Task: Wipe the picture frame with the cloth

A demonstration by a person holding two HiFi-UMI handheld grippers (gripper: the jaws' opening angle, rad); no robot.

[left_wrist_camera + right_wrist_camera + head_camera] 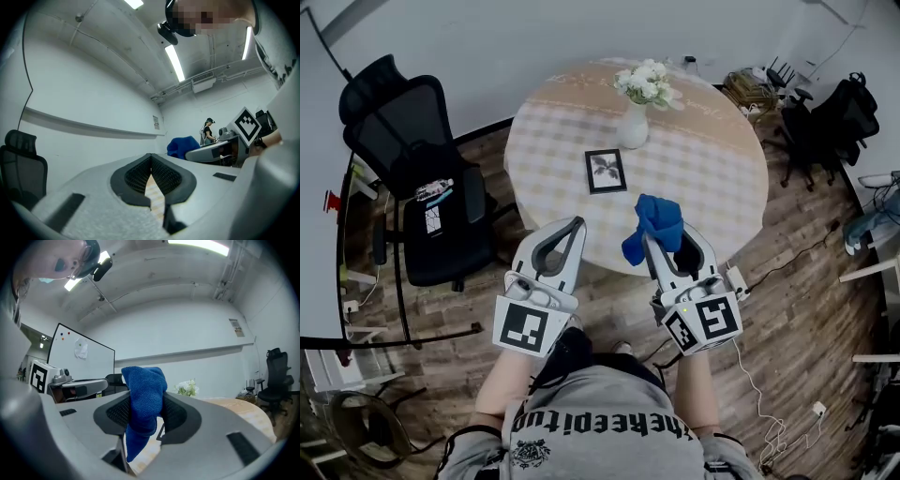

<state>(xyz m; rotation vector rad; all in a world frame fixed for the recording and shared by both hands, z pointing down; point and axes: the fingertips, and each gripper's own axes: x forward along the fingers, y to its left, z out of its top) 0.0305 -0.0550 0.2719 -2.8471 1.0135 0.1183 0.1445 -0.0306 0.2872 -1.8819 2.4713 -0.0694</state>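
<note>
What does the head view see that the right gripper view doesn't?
Only the head view shows the small black picture frame lying flat, and the white vase standing beyond it. Only the right gripper view shows the whiteboard on the wall and the long ceiling light. Both show the blue cloth pinched in the right gripper, the white flowers and the round checked table.
</note>
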